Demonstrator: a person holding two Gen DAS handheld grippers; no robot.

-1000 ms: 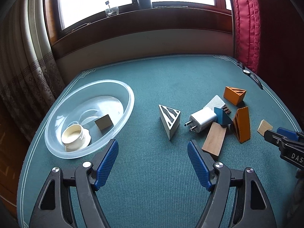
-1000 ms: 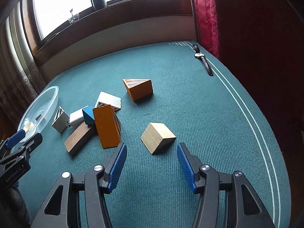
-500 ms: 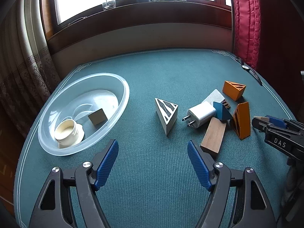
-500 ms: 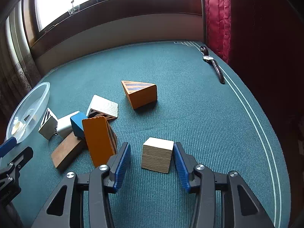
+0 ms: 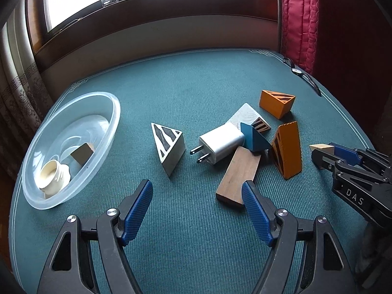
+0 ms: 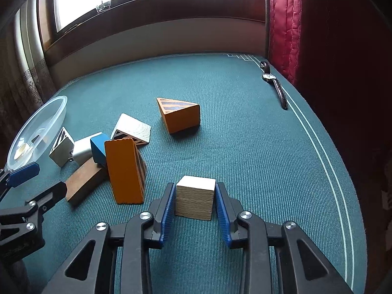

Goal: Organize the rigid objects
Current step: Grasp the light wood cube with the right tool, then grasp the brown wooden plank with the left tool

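My right gripper is shut on a pale wooden cube that rests on the green table; its pads press both sides. In the left wrist view the cube shows at the right gripper's tip. My left gripper is open and empty, just short of a brown wooden plank. Beyond lie a white striped wedge, a white charger plug, a blue prism and two orange wedges. A clear bowl at the left holds a white cap and a small block.
A wristwatch lies at the table's far right edge beside a red curtain. A white wedge lies behind the plug. A window sill runs along the back wall. The table edge curves close on the right.
My right gripper moved forward around the pale cube and closed on it. The left gripper stayed open and shifted slightly forward and right.
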